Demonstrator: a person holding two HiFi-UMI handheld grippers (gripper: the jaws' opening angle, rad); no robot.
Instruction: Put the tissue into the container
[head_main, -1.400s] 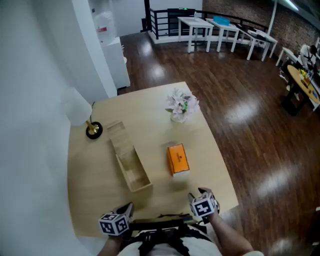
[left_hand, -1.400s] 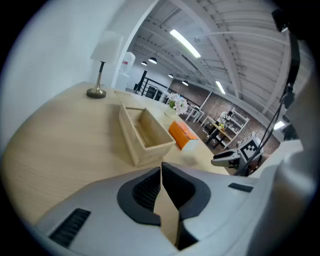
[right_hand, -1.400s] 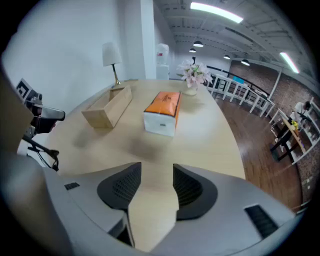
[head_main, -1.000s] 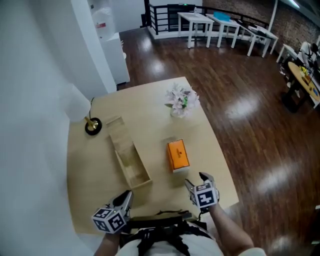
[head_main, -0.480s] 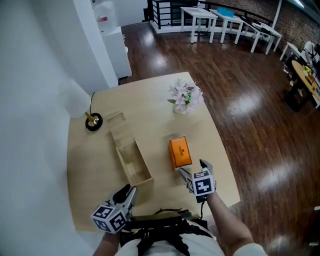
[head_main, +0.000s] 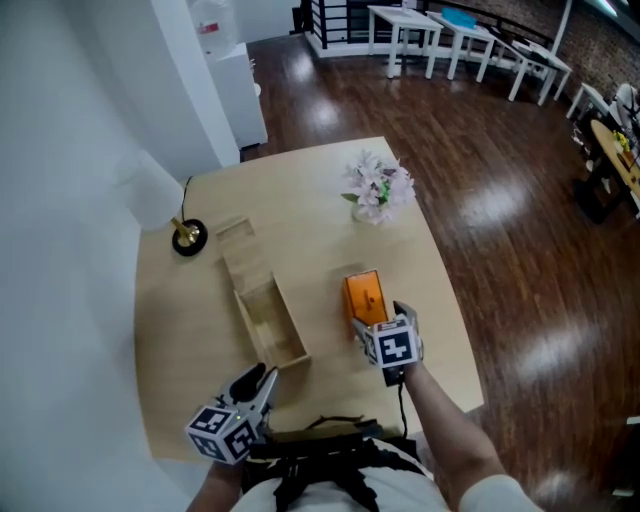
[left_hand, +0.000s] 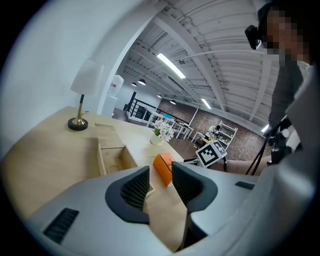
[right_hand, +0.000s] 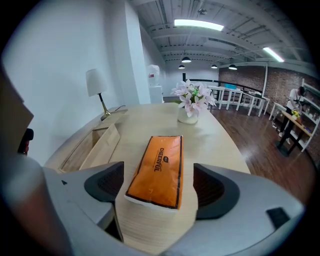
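An orange tissue pack (head_main: 364, 297) (right_hand: 159, 167) lies flat on the wooden table (head_main: 310, 200). To its left stands the open wooden container (head_main: 268, 318) (right_hand: 92, 145) (left_hand: 112, 160), nothing in it, its lid laid back. My right gripper (head_main: 378, 320) (right_hand: 159, 184) is open and its jaws have just been opening; the pack's near end lies between them with a gap on each side. My left gripper (head_main: 258, 378) (left_hand: 160, 186) hovers at the table's near edge, just short of the container. Its jaws have just been opening and hold nothing.
A lamp (head_main: 187, 237) with a gold base and white shade stands at the table's far left by the wall. A vase of pale flowers (head_main: 378, 190) (right_hand: 191, 102) sits at the far right. Dark wood floor lies beyond the table's right edge (head_main: 455, 320).
My right gripper has moved forward from the table's near edge up to the near end of the tissue pack. The left gripper has stayed about where it was.
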